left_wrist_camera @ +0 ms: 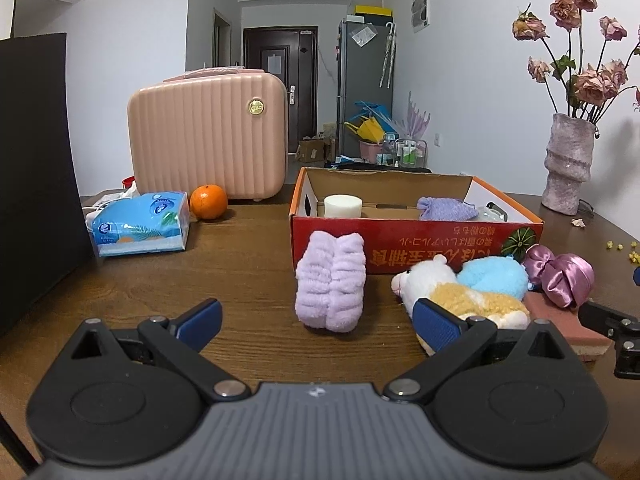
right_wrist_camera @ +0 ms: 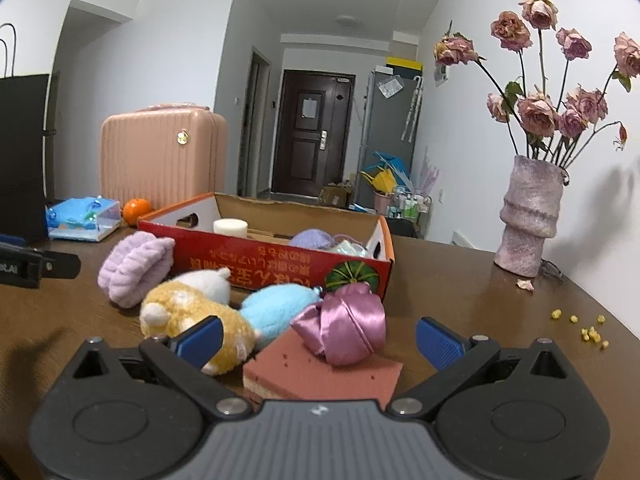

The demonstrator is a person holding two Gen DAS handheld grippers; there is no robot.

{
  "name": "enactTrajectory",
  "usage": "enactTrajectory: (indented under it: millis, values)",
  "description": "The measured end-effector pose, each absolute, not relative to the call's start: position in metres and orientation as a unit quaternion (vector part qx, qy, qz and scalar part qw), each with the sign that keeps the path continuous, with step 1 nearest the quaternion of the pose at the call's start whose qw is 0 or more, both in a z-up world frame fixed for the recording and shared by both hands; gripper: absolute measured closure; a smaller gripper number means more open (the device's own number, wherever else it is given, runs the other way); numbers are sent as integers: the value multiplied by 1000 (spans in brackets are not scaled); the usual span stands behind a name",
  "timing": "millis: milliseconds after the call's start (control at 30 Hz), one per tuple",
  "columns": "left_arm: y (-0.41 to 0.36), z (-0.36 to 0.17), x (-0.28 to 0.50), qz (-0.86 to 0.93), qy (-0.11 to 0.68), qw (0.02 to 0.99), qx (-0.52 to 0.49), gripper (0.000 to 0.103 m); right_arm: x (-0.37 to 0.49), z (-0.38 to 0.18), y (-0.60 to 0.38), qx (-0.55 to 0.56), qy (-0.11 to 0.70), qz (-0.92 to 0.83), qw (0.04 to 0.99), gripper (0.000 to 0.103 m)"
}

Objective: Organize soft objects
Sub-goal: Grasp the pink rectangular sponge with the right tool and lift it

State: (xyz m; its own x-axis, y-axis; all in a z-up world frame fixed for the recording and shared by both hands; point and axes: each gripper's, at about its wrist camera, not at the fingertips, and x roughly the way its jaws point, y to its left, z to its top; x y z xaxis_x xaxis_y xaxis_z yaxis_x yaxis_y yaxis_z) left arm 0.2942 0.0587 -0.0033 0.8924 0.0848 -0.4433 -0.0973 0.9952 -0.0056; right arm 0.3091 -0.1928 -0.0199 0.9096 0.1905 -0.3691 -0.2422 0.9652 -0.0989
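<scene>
Right wrist: left tool (right_wrist_camera: 60, 266) cropped; sponge (right_wrist_camera: 320, 372) partly hidden.

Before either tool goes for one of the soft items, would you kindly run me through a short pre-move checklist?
1. Left tool open, empty: ok.
2. Right tool open, empty: ok.
3. Fluffy lilac headband ahead of left tool, unobstructed: ok.
4. Shiny purple satin scrunchie resting on pink sponge block, between right fingers: ok.
5. Red cardboard box has free floor space: ok.
6. Plush hamster toy clear of right tool's left finger: cannot tell.
</scene>
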Motion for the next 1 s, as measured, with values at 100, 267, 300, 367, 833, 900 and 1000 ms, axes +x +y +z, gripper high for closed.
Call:
enactTrajectory:
  millis: [100,267,300,367,833,900,1000]
  values:
    - [58,-4,294,47,229,972,-13,0,311,-23,-192,-74,191,101,974,0]
    - [61,-5,296,47,233,971,-21,0,324,-31,-192,-68,223,87,969,0]
    - [62,-5,297,49,235,971,-22,0,328,-32,-191,-64,231,85,967,0]
    - [64,-5,298,51,238,969,-27,0,335,-35,-190,-48,249,78,964,0]
    - [72,-6,299,52,251,966,-44,0,365,-47,-170,-6,315,10,949,0]
    - [72,-6,300,52,252,965,-45,0,365,-48,-168,-6,318,5,948,0]
    - [73,-6,299,53,253,965,-48,0,367,-48,-164,-7,320,-2,947,0]
